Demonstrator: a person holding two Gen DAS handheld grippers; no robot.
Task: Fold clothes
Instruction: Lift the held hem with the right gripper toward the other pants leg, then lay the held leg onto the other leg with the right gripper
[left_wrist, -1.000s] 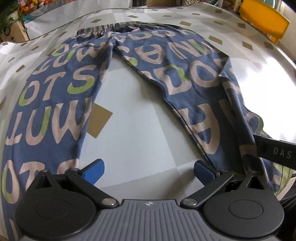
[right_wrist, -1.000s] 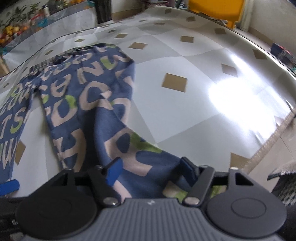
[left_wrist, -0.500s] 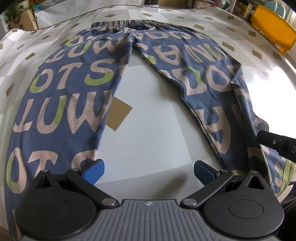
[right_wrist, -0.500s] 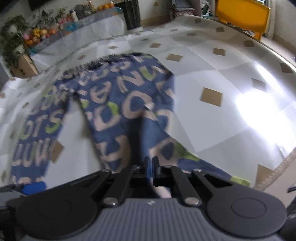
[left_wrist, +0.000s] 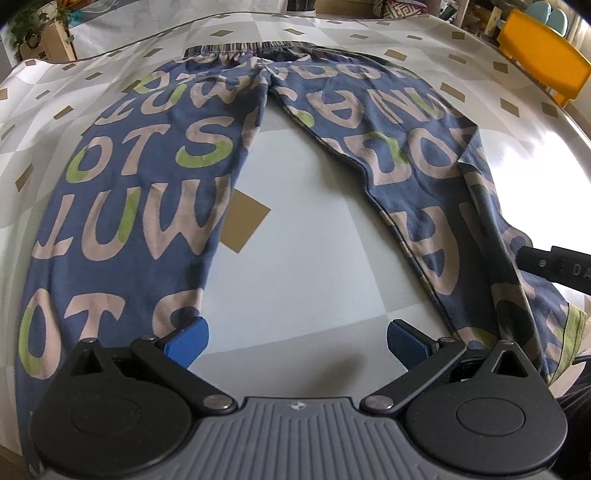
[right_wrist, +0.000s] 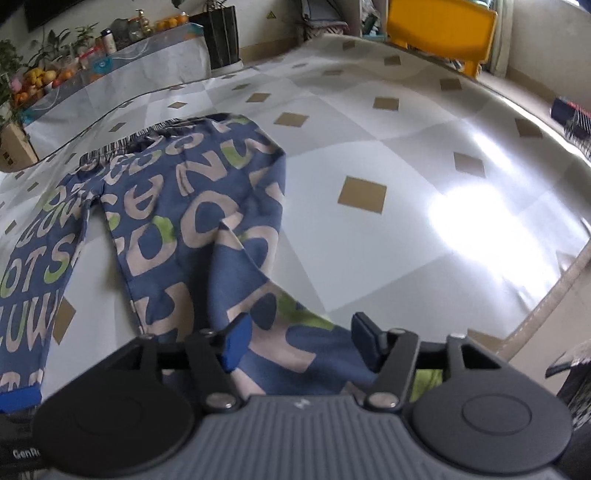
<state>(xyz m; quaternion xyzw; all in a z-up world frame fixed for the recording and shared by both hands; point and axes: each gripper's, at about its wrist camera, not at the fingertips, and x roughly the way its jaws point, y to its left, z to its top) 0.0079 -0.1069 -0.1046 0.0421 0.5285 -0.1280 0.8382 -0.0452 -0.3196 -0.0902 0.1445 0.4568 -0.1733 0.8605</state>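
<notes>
- Right gripper (right_wrist: 300, 341): jaws had just been opening, pads apart. The hem end of the trousers' (left_wrist: 147, 206) right leg (right_wrist: 207, 236) lay between and under them, not pinched. Reads as a release or re-grip at the cuff.
- Left gripper (left_wrist: 297, 341): fingers spread wide, nothing between them, over bare table (left_wrist: 306, 236) in the gap between the two legs. Left pad (left_wrist: 186, 341) sat just beside the left leg's (left_wrist: 122, 229) inner edge; likely waiting to take that cuff.
- Trousers lay flat on the table, waistband (left_wrist: 251, 48) at the far end, legs splayed toward the grippers in a V. Not folded yet, so I'd say the task was at its start.
- Right leg had a ridge crease running along it (right_wrist: 221, 258), probably from handling at the cuff.
- Count: one pair of trousers, two legs, two grippers, one yellow chair (left_wrist: 543, 72) beyond the table.
</notes>
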